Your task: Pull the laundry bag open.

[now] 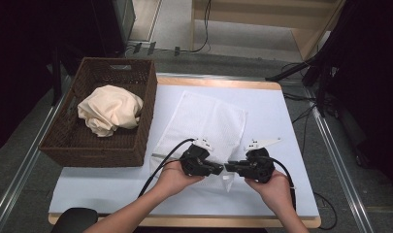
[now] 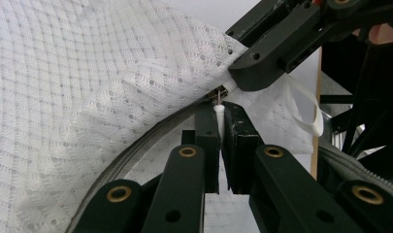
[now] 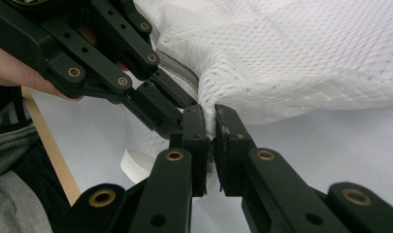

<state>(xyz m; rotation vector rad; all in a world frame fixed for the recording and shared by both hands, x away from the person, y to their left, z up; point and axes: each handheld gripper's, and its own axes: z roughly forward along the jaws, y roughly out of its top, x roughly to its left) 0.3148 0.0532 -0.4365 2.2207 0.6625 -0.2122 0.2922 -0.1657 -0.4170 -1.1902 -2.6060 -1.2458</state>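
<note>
In the high view, a white mesh laundry bag (image 1: 204, 124) lies flat on the pale blue table top (image 1: 102, 187), just right of a brown wicker basket (image 1: 136, 150) that holds a cream cloth bundle (image 1: 109, 109). The left gripper (image 1: 222, 168) and the right gripper (image 1: 228, 166) meet tip to tip at the bag's near edge, each held in one hand. In the left gripper view, the bag shows a diamond-pattern weave with a grey zipper band along its edge and a white ribbon loop (image 2: 305, 109) hanging at the right; the left gripper (image 2: 220, 121) has its jaws pressed together on a thin fold of the bag's edge, with the other gripper's jaws closing on the fabric just above. In the right gripper view, the right gripper (image 3: 209, 127) is likewise clamped on bunched mesh, lifting it off the table, and the left gripper's jaws grip the same edge just beside it.
</note>
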